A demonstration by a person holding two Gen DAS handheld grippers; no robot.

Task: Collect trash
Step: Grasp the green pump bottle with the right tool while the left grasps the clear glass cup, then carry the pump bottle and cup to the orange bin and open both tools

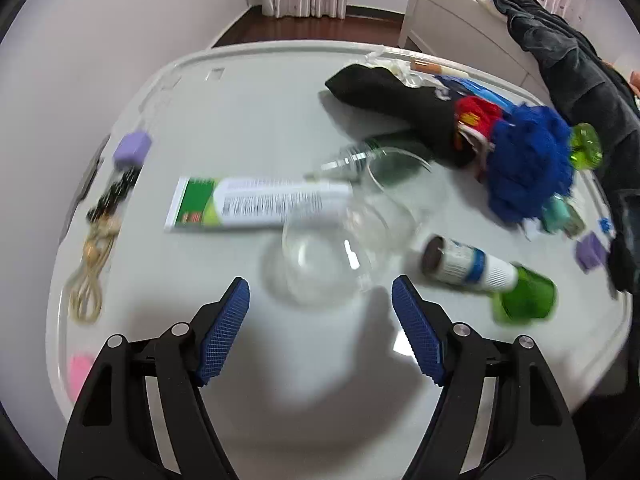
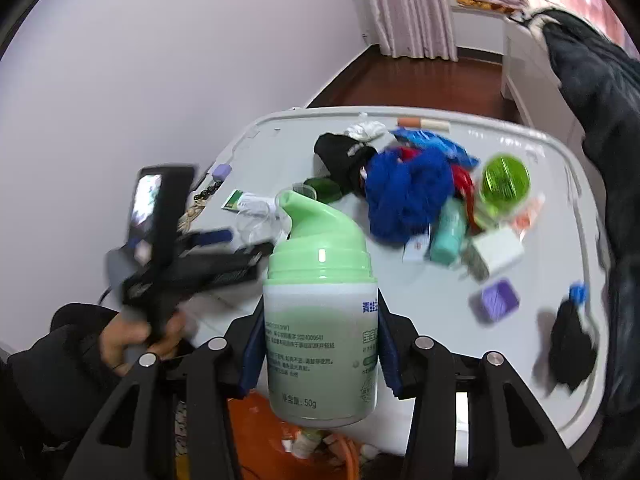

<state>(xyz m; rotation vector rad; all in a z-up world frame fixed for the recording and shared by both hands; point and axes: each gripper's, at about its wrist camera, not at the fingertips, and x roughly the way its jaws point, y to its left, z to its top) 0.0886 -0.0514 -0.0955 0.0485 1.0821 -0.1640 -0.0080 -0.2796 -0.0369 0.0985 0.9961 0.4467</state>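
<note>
White bench point(image 1: 248, 120), cluttered, wall behind. Left wrist view: left gripper point(image 1: 320, 332) hanging with jaws spread, empty, over a clear cup point(image 1: 332, 256) lying near the toothpaste box point(image 1: 256, 206); best to straddle the cup's body and close gently. Right wrist view: right gripper point(image 2: 320, 344) pinching a green pump bottle point(image 2: 320, 312), lifted near the bench's edge above an orange bin point(image 2: 256, 436).

On the pump bottle point(image 2: 320, 344) I can read "50g" low on its near face (after some Chinese characters), a digit string "2024000641" higher up, and large blue-green Chinese characters at its right edge. Print on the flat white-and-green tube point(image 1: 256, 204) and small white bottle point(image 1: 468, 264) is too blurred for me.
</note>
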